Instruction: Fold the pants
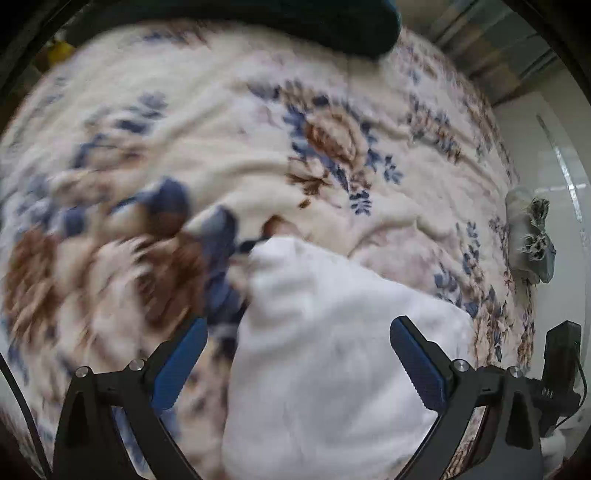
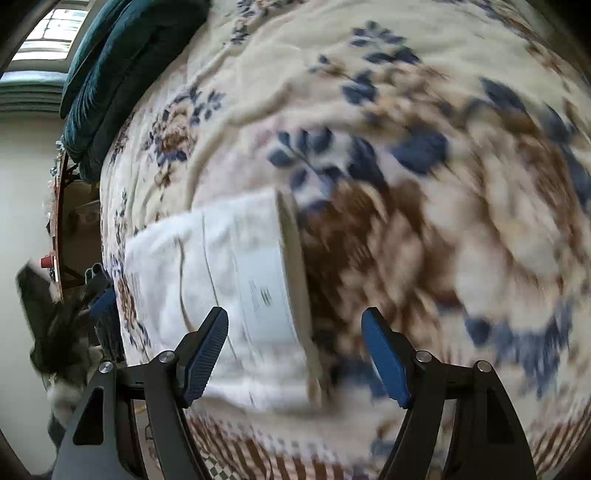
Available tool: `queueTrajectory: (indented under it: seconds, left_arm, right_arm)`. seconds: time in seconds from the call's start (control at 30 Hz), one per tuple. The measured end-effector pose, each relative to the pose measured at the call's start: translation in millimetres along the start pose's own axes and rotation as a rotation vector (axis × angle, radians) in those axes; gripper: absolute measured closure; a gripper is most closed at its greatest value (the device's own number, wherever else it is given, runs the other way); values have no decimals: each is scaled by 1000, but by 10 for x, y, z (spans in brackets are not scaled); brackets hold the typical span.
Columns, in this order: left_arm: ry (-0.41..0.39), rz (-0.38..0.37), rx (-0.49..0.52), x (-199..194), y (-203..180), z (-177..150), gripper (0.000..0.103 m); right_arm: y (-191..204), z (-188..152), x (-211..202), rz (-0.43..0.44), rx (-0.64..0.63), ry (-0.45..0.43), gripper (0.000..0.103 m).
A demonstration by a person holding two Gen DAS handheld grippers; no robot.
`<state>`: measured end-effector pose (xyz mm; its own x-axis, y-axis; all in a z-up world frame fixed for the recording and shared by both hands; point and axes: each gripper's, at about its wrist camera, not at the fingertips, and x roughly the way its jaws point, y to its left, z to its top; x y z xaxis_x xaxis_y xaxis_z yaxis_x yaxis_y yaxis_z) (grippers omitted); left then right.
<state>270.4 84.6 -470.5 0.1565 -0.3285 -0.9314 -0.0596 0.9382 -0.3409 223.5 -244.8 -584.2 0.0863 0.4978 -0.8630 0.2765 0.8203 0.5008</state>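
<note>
White pants lie folded on a cream blanket printed with blue and brown flowers. My left gripper hangs over them, jaws wide apart, with the cloth below and between the blue pads and untouched by them. In the right wrist view the pants show a grey waistband edge and a printed label. My right gripper is open above that waistband end, its pads clear of the fabric. Both views are blurred.
A dark teal cushion lies at the head of the bed. A grey cloth bundle sits at the bed's right edge. Beside the bed stand a wooden piece of furniture and a pale floor.
</note>
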Motion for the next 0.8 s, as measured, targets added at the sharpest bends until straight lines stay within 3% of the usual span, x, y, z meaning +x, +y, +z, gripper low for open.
queueTrajectory:
  seconds: [0.03, 0.07, 0.13, 0.17, 0.2, 0.27, 0.3, 0.37, 0.4, 0.43, 0.53, 0.57, 0.63, 0.7, 0.8]
  left_arm:
    - [48, -26, -9, 163, 17, 82, 8]
    - [89, -59, -32, 307, 45, 155, 24]
    - [98, -67, -53, 403, 81, 231, 35]
    - [86, -56, -44, 383, 73, 256, 43]
    - [73, -31, -30, 333, 57, 257, 49]
    - [57, 88, 40, 288, -9, 286, 56]
    - [-11, 235, 132, 218, -102, 310, 53]
    - [-84, 438, 242, 123, -222, 332, 58]
    - [-102, 420, 209, 19, -178, 359, 58]
    - [-114, 347, 119, -126, -56, 385, 55]
    - [-175, 326, -13, -481, 175, 287, 49]
    - [-198, 351, -31, -581, 209, 207, 40]
    - [-243, 423, -53, -758, 268, -34, 33]
    - [-277, 478, -66, -847, 328, -322, 30]
    - [-255, 461, -120, -792, 429, -717, 30]
  right_arm:
    - [33, 75, 81, 14, 1, 10, 26]
    - [69, 154, 215, 38, 4, 36, 26]
    - [122, 294, 401, 52, 5, 79, 27]
    - [167, 326, 493, 41, -13, 86, 44]
    - [185, 332, 549, 15, -17, 76, 70]
    - [143, 312, 611, 8, 4, 62, 70]
    - [95, 290, 628, 7, 22, 63, 70]
    - [38, 269, 691, -11, 68, 94, 70]
    - [23, 260, 698, -40, 72, 103, 70]
    - [42, 266, 699, -68, 57, 110, 70]
    - [229, 287, 587, -177, -52, 132, 46]
    - [381, 287, 453, -233, -122, 95, 37]
    - [677, 284, 269, -286, -235, 35, 24]
    - [1134, 320, 152, -308, -361, 11, 21]
    - [2031, 447, 366, -258, -560, 95, 21]
